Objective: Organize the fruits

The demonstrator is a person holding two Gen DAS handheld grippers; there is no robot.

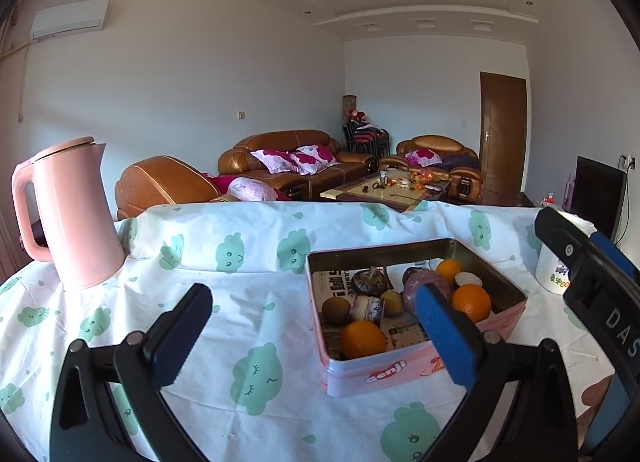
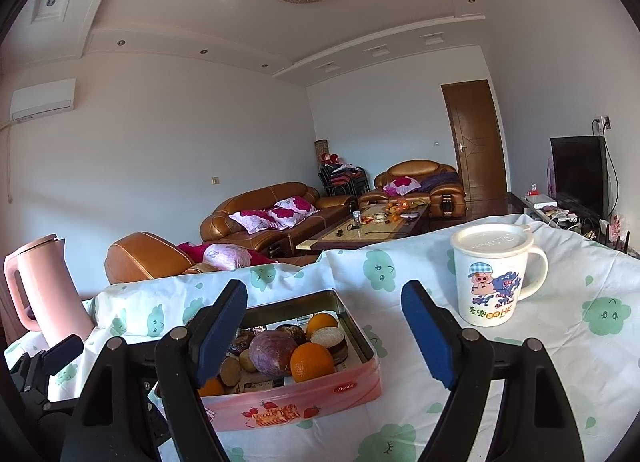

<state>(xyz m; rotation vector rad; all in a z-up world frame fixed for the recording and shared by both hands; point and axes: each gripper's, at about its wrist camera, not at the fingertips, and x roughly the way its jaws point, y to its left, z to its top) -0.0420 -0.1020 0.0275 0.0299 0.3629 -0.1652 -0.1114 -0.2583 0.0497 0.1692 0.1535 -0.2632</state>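
A pink tin box [image 1: 404, 372] sits on the table and holds several fruits: oranges [image 1: 363, 339], a kiwi [image 1: 336, 309], a purple round fruit [image 1: 416, 288] and dark pieces. It also shows in the right wrist view [image 2: 296, 402] with an orange [image 2: 311, 362] and the purple fruit [image 2: 273, 352]. My left gripper [image 1: 316, 338] is open and empty, just in front of the tin's left side. My right gripper [image 2: 326, 334] is open and empty, above the tin's right end. The right gripper's body shows in the left wrist view [image 1: 592, 274].
A pink kettle [image 1: 76, 214] stands at the table's back left. A white lidded mug with a cartoon pig [image 2: 492, 274] stands right of the tin. The table wears a white cloth with green prints [image 1: 248, 262]. Sofas and a coffee table lie beyond.
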